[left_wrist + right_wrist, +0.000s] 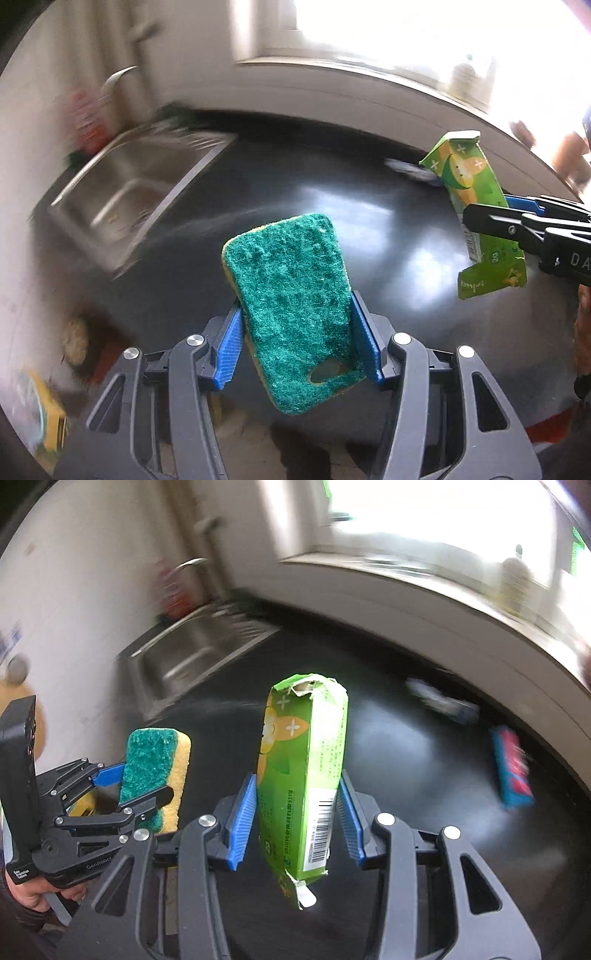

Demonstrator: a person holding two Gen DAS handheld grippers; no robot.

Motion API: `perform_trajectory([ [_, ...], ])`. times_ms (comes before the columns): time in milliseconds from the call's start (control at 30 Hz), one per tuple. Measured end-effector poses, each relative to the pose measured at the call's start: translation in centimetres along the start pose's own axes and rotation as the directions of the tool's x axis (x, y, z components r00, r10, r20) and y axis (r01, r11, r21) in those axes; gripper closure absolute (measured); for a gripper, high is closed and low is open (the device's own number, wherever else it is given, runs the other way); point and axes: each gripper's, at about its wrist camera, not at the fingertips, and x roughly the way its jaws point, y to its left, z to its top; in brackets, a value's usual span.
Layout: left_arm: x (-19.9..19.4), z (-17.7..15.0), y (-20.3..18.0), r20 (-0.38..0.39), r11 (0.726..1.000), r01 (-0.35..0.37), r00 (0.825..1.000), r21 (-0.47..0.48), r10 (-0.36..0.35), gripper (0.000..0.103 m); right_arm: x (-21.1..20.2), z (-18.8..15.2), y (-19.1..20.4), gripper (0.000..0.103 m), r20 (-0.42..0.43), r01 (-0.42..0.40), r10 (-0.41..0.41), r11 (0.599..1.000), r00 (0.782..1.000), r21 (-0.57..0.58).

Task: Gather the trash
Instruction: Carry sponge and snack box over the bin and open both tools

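Left gripper (pixel 297 339) clamped on green sponge (pixel 291 295) at frame center, right gripper (pixel 297 812) clamped on green carton (pixel 301 775), both held above dark counter (pixel 388 206), sink (pixel 125 184) upper left.

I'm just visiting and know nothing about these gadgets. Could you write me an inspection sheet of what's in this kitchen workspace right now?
Surface: dark glossy counter, with window glare.
Job's things: sponge held up in the left gripper; torn green carton held upright in the right gripper.
Clutter: blue and red packet and a blurred wrapper lying on the counter near the back edge.
Grippers: both shut on their loads, lifted off the counter.
Cables: nothing seen.
Surroundings: steel sink with tap at left, a red bottle beside it, bright window behind; background blurred.
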Motion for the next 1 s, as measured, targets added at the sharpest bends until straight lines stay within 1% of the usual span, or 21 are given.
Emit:
perform_trajectory([
  [100,-1.5,-2.9,5.4,-0.018,0.993,-0.074,0.997,-0.090,0.073,0.050,3.4,1.0,6.4,0.060,-0.056,-0.108,0.104,0.991,0.993,-0.082],
  [167,-2.3,-5.4,9.2,-0.049,0.980,-0.116,0.993,-0.165,0.109,0.050,5.9,1.1,10.8,0.060,-0.112,-0.189,0.176,0.974,0.978,-0.124],
  [200,-2.5,-6.6,10.6,-0.063,0.972,-0.132,0.990,-0.196,0.122,0.050,6.8,1.1,12.5,0.060,-0.132,-0.215,0.197,0.966,0.972,-0.140],
  [233,-2.8,-7.8,12.0,-0.080,0.962,-0.150,0.988,-0.227,0.135,0.050,7.8,0.9,14.5,0.060,-0.159,-0.245,0.220,0.956,0.963,-0.161],
  [267,-2.9,-9.5,13.8,-0.107,0.950,-0.172,0.983,-0.261,0.149,0.050,9.2,0.5,17.1,0.060,-0.200,-0.288,0.251,0.940,0.947,-0.184],
  [300,-3.0,-10.8,15.1,-0.127,0.940,-0.189,0.979,-0.284,0.159,0.050,10.1,0.2,18.7,0.060,-0.228,-0.313,0.268,0.930,0.936,-0.193],
  [400,-2.7,-14.6,18.8,-0.187,0.909,-0.219,0.969,-0.354,0.160,0.050,13.4,-0.9,23.7,0.060,-0.331,-0.382,0.300,0.898,0.894,-0.217],
  [500,-1.9,-17.6,21.9,-0.225,0.886,-0.221,0.965,-0.407,0.138,0.050,16.3,-2.0,27.4,0.060,-0.400,-0.407,0.292,0.881,0.869,-0.242],
  [567,-0.7,-18.8,23.5,-0.222,0.877,-0.195,0.969,-0.440,0.105,0.050,17.9,-2.6,29.2,0.060,-0.431,-0.408,0.275,0.877,0.859,-0.254],
  [633,0.4,-19.5,24.9,-0.208,0.871,-0.175,0.974,-0.459,0.086,0.049,19.5,-3.0,30.8,0.060,-0.451,-0.399,0.251,0.877,0.856,-0.268],
  [700,1.6,-20.0,26.0,-0.213,0.868,-0.170,0.974,-0.467,0.076,0.049,21.0,-3.6,31.9,0.060,-0.467,-0.387,0.226,0.878,0.855,-0.283],
  [833,3.7,-20.3,27.7,-0.213,0.874,-0.151,0.975,-0.462,0.056,0.049,23.6,-3.9,33.5,0.059,-0.487,-0.364,0.182,0.879,0.854,-0.309],
  [900,4.4,-20.3,28.1,-0.211,0.878,-0.141,0.976,-0.457,0.047,0.046,24.7,-3.8,34.3,0.058,-0.496,-0.356,0.164,0.878,0.853,-0.322],
  [933,4.7,-20.3,28.3,-0.212,0.879,-0.141,0.976,-0.456,0.047,0.040,25.2,-3.8,34.6,0.056,-0.501,-0.349,0.151,0.877,0.852,-0.330],
  [967,5.1,-20.4,28.6,-0.217,0.878,-0.145,0.975,-0.455,0.049,0.032,25.7,-4.0,34.8,0.054,-0.513,-0.345,0.136,0.875,0.848,-0.339],
  [1000,5.2,-20.4,28.6,-0.219,0.877,-0.148,0.975,-0.458,0.050,0.028,25.9,-4.0,34.7,0.049,-0.520,-0.346,0.131,0.874,0.844,-0.341],
])
